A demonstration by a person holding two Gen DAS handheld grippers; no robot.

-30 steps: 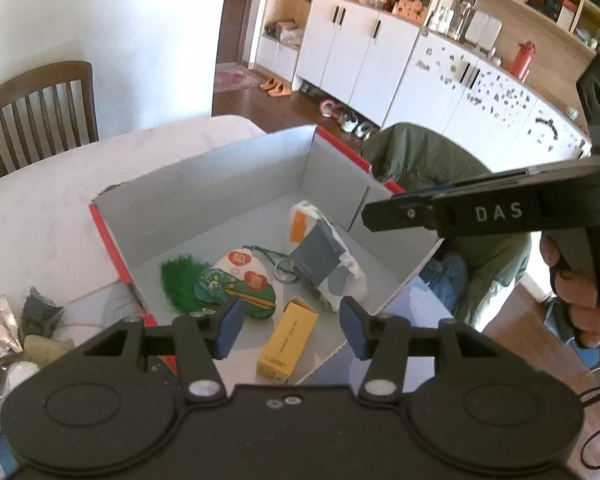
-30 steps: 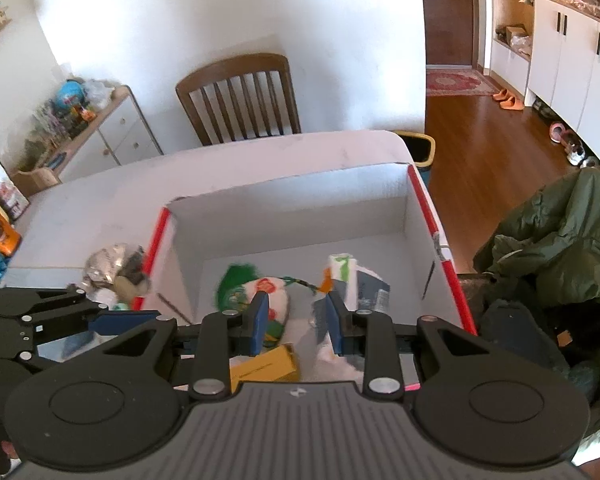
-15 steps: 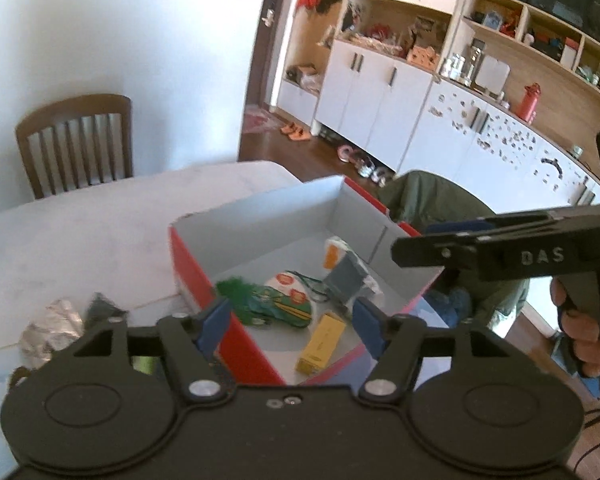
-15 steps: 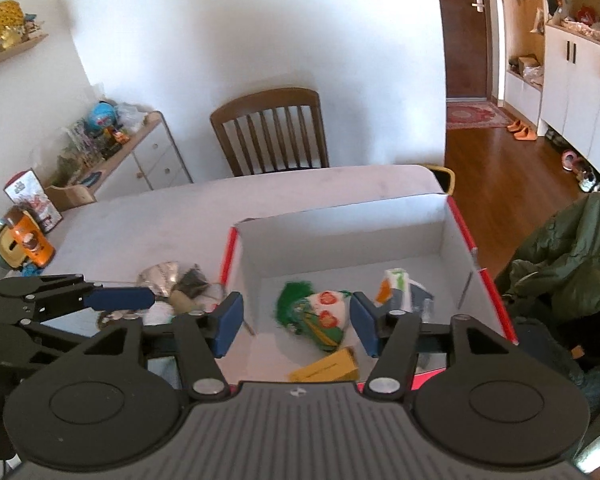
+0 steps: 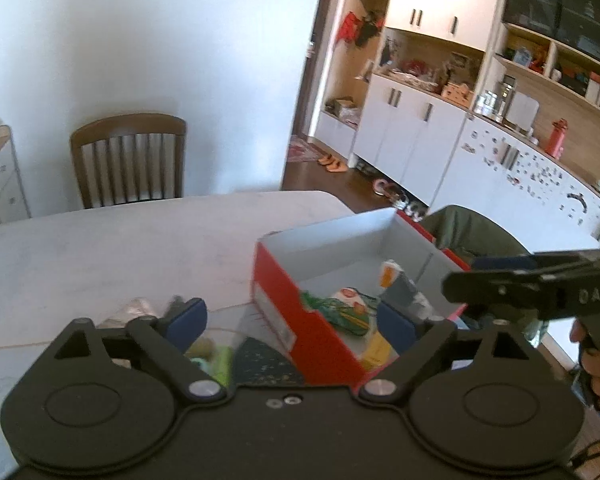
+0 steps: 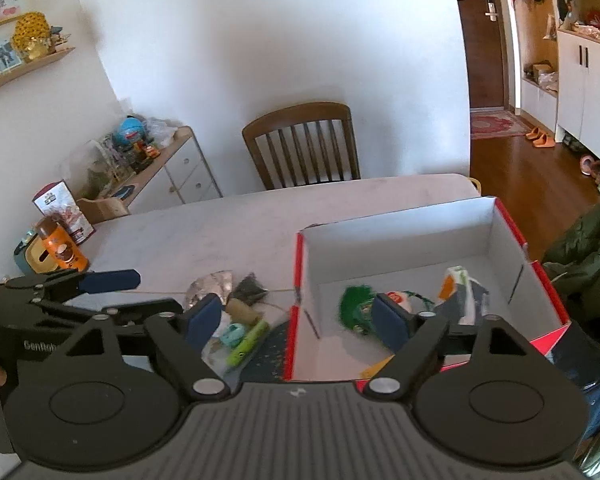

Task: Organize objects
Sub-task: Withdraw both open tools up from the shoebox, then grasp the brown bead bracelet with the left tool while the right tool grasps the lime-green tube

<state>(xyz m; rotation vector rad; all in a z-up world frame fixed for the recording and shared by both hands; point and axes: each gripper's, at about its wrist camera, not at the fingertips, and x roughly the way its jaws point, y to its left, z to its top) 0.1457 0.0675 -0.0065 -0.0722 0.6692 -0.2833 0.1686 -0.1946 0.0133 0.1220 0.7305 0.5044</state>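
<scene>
The red cardboard box with a grey-white interior (image 6: 504, 236) is seen on the pale bench (image 6: 228, 232), holding a green feathered toy (image 6: 354, 300), a small white-and-orange carton (image 6: 456, 284) and a yellow packet (image 5: 374, 350). Loose items, among them a crumpled foil wrapper (image 6: 210, 284) and a lime-green tube (image 6: 248, 342), lie just left of the box. The left hand-held gripper (image 5: 292, 318) is held with jaws wide apart, empty; "GenRob" is legible on its body in the right wrist view. The right hand-held gripper (image 6: 300, 316) is likewise spread and empty; "DAS" is read on its side.

Wooden chair (image 6: 302, 142) — green jacket (image 6: 584, 256)
</scene>
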